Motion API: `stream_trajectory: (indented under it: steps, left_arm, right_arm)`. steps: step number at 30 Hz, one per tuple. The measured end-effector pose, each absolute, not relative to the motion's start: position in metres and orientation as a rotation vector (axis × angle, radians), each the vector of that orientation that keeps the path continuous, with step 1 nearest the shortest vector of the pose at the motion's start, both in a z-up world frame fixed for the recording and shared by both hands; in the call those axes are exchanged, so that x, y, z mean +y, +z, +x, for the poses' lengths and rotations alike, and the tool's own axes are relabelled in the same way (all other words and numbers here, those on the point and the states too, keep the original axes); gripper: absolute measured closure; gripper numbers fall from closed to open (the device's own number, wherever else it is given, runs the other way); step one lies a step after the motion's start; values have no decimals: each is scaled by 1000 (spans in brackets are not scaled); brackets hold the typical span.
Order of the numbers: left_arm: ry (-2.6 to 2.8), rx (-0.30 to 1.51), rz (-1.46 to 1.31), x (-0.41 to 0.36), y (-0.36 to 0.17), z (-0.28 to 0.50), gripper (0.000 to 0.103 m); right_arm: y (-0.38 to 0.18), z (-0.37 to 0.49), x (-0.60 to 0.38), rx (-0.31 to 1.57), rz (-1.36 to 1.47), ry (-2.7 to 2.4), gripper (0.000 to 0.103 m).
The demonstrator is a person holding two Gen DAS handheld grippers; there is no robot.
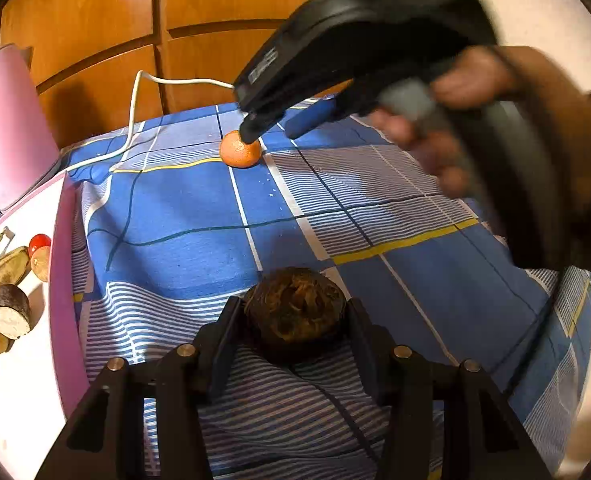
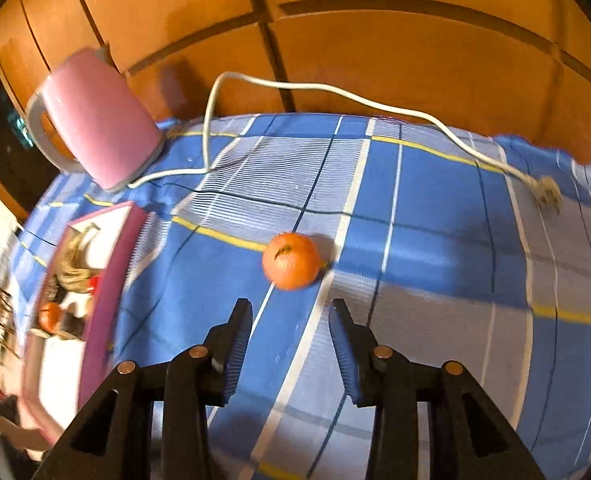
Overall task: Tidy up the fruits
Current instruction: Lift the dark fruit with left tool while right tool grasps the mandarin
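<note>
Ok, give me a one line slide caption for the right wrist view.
Open right gripper approaches an orange on the blue checked cloth, pink kettle behind.

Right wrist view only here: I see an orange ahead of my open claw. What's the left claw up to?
Observer: The left claw is shut on a rough brown round fruit.
Operator: My view blurs the pink-walled tray. What's in it?
Observer: The tray holds a browned banana, and beside it a cut dark-skinned piece showing white flesh.
</note>
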State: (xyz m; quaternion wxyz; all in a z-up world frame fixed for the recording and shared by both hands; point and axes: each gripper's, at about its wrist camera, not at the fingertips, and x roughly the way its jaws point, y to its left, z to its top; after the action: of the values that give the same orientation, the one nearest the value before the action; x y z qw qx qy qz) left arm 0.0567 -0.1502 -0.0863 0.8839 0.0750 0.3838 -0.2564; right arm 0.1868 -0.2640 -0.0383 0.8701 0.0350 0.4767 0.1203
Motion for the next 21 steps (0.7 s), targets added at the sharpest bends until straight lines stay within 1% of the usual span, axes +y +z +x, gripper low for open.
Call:
stream_trajectory:
  steps: [3,4,5,6,10,11,13,18,21]
  left_arm:
    - [-538,798,147,-149,-87,57,51]
    - [-539,798,146,-149,-87,57,51]
    - [-540,797,145,-149,-87,57,51]
    - [-541,797,144,-149,-87,58,51]
    - [-541,795,145,-149,-87,58,51]
    - [-541,794,147,-149,-87,57,51]
    - [-541,793,149,-150,-87,56,51]
    - [-539,794,147,-150,-87,57,51]
    - [-539,795,147,-150,-87,57,51]
  right_arm:
    - [-48,203,-256,1006,26,242,61]
    - [-51,209,-254,1012,16,246,52]
    - [-54,214,-252,1013,2,238,41]
    - [-57,217,-249,1013,-7,234,39]
    - [-63,224,-238,1010,-60,224,39]
    - [-66,226,-236,1010,-64,225,45]
    - [-70,227,-234,1020,-85,213,62]
    - [-58,207,-236,984,-114,224,64]
    - [-49,183,-250,985,-78,234,64]
